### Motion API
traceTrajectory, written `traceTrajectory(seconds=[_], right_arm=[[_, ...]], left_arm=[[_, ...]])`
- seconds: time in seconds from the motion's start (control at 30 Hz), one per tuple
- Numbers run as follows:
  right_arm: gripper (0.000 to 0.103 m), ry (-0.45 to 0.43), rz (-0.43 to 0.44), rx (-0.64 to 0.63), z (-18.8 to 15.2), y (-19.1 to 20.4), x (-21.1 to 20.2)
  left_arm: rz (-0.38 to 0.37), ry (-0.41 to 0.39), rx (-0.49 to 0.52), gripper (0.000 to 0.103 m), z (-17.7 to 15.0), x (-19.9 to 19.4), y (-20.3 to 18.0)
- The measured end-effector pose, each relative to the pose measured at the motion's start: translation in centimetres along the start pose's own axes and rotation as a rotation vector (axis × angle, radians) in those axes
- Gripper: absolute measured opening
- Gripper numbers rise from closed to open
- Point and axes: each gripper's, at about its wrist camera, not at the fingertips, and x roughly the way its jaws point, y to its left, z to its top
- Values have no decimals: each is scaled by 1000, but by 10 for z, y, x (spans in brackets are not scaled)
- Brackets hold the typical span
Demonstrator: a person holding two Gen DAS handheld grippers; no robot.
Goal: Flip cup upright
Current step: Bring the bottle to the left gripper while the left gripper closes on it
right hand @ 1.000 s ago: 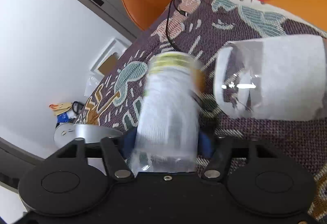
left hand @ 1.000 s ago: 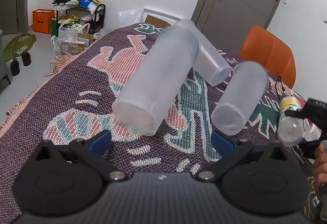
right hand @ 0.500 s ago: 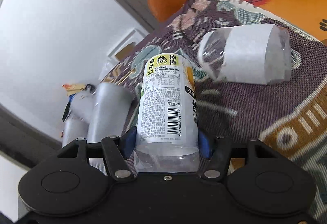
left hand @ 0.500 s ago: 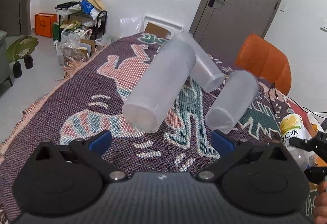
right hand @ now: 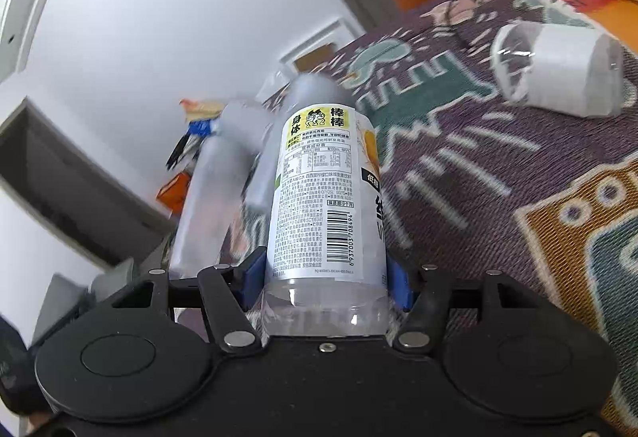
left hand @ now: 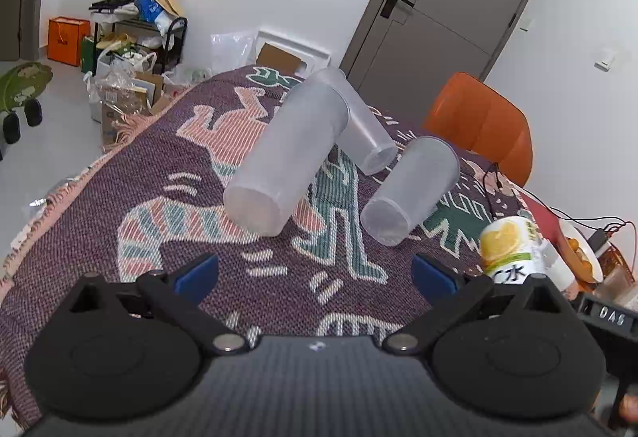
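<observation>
Currently three frosted cups lie on their sides on the woven cloth (left hand: pixel 131 174); near cup (left hand: pixel 285 162) rests across far cup (left hand: pixel 355 122), their walls touching; third cup (left hand: pixel 410 189) lies just to the right, apart from both; none upright yet. Left gripper (left hand: pixel 315 271) hangs over the cloth short of the cups, jaws wide, nothing between them. Right gripper (right hand: pixel 325 277) is clamped on a labelled bottle (right hand: pixel 325 197), blue pads pressing both flanks; bottle appears low on liquid, cannot tell how much.

Risks, as I judge them: near cup leans on far cup, so lifting or nudging either may set the other rolling toward the cloth's edge; frosted walls look thin and smooth, so a hard squeeze could buckle one and a light pinch could let it slip mid-turn; the laden right gripper is close by, and the bottle could knock the third cup; a second bottle (right hand: pixel 558 72) on its side may also roll if bumped.
</observation>
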Motion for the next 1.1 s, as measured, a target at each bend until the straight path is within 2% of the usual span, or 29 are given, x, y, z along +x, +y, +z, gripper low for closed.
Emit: traceTrajectory(seconds=[0.27, 0.47, 0.53, 0.77, 1.1], right_arm=[[59, 144, 62, -92, -21, 25, 14], [59, 214, 81, -141, -33, 38, 25], [64, 231, 82, -148, -34, 38, 28], [66, 173, 56, -128, -26, 30, 16], [67, 64, 3, -97, -21, 11, -16]], left_arm=[[-20, 58, -31, 100, -4, 0, 8], [-37, 98, -44, 100, -7, 5, 10], [-49, 113, -54, 100, -7, 9, 12], [-98, 185, -73, 100, -4, 30, 10], [-214, 287, -71, 100, -4, 63, -23]])
